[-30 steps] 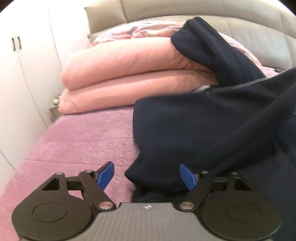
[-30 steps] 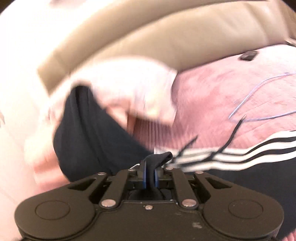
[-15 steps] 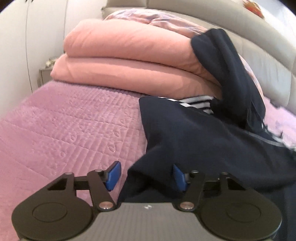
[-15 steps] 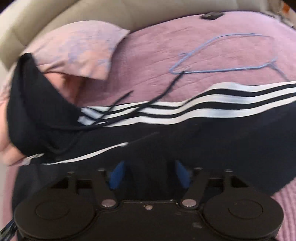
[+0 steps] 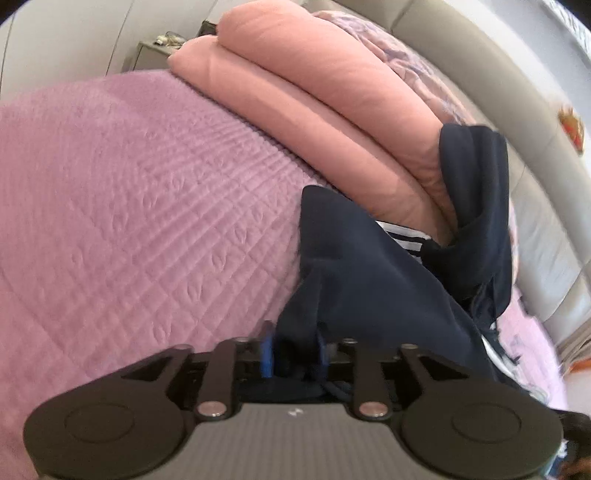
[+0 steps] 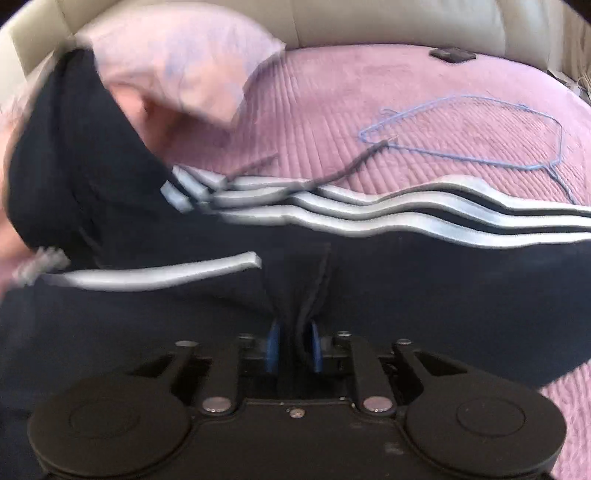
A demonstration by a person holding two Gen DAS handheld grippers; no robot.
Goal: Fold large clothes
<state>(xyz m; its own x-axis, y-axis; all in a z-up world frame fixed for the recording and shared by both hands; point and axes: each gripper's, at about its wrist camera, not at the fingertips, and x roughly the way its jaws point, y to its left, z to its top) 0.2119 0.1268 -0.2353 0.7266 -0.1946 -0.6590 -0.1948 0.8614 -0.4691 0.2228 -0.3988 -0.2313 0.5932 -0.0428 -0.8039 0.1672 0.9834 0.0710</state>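
Left wrist view: the left hand-held gripper (image 5: 293,350) is closing on a bunched edge of the soft, floppy navy garment (image 5: 369,280) lying on the bed (image 5: 129,184).

Right wrist view: the right hand-held gripper (image 6: 293,347) is closing around a raised fabric fold, a sensible hold.

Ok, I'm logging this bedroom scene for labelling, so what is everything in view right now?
navy garment: one, navy with white stripes, spread on the bedspread, one end up over the folded bedding.
bedspread: one, purple quilted, covering the bed.
folded bedding: one stack, salmon pink, by the headboard.
pillow: one, pale pink with a faint pattern, atop the stack.
wire hanger: one, blue, on the bedspread beyond the garment.
headboard: one, beige, padded.
left gripper: black, blue pads, closing with navy cloth between.
right gripper: same, closing with navy cloth between.
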